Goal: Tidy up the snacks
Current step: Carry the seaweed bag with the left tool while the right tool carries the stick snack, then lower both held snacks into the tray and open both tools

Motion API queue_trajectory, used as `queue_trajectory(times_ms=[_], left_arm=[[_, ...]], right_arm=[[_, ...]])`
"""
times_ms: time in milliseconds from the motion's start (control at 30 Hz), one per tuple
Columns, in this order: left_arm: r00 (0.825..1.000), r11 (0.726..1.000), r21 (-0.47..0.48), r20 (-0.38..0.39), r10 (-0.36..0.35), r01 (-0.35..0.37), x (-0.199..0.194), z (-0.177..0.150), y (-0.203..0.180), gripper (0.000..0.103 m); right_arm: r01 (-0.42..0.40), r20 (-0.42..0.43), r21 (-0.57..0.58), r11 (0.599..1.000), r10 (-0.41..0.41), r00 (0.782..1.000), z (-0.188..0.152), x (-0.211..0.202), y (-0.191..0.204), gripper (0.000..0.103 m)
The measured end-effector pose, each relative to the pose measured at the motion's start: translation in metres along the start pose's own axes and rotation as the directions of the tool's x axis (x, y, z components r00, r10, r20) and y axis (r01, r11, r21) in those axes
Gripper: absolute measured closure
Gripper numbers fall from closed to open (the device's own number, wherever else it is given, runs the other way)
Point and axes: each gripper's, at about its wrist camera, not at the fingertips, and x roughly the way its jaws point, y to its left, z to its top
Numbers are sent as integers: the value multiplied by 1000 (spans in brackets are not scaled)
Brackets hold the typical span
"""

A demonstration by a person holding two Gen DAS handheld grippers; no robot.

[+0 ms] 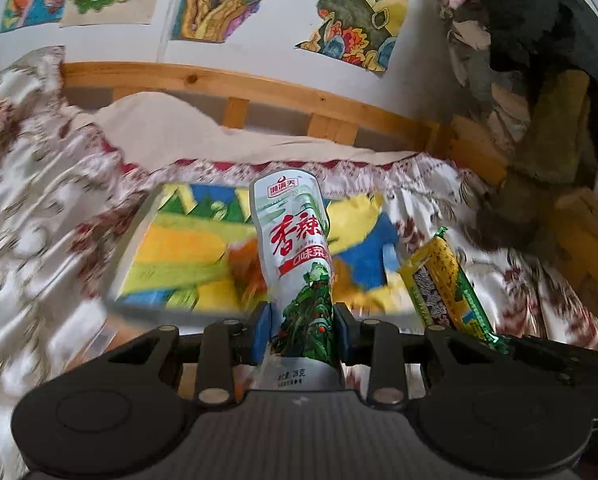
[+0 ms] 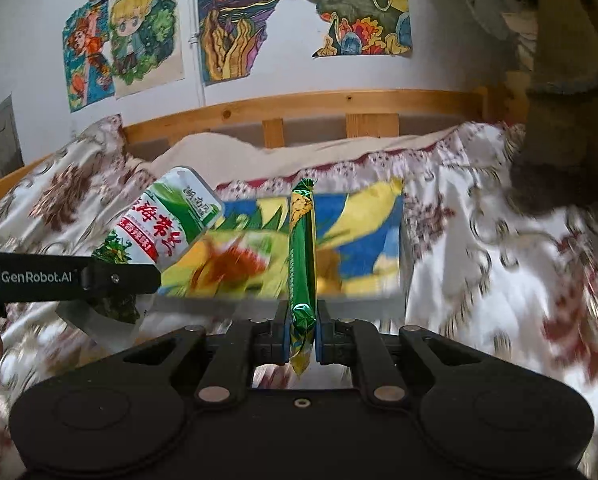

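Both jaws are clamped on snacks. Left gripper (image 1: 302, 330) pinches a white pouch (image 1: 295, 256) near its lower end between blue pads (image 1: 263, 332), so the pouch stands up and forward from the fingers, printed face to the camera. Right gripper (image 2: 302, 334) squeezes a green stick pack (image 2: 302, 256) edge-on near its bottom seal, leaving most of its length jutting straight ahead.

Each pack is lifted off the bed, held above a colourful tray (image 1: 187, 256) that lies flat on the floral bedspread (image 1: 39, 208). The tray looks like the collecting spot, which would explain why both packs hang over it side by side; in the left view the stick pack (image 1: 447, 288) shows just right of the pouch, and in the right view the pouch (image 2: 159, 228) and left gripper (image 2: 79, 276) sit to the left. Gripping low probably keeps the free ends clear so each can be laid down flat.

Motion blur smears the bedding, so the hands appear to be moving. Beyond run a wooden rail (image 2: 339, 104) and drawings (image 2: 239, 20) on the wall.
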Motion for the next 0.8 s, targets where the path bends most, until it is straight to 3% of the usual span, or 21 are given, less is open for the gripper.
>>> queue_trajectory(times_ms=[233,400,800], left_arm=[[995,998,-34,-89,-49,46,73,28,-1,67],[992,1000,-28,-127,-15,11,110,30,-5,67],[980,999,35,-196,41,-35,135,26,-15,59]], right_arm=[[4,-41,-26,1000,-5,999,39,70,-25,92],[17,-86,-44,999,-21,996,43,103,-32,92],[30,-146,-6,1000,-30,989,31,120,-43,88]])
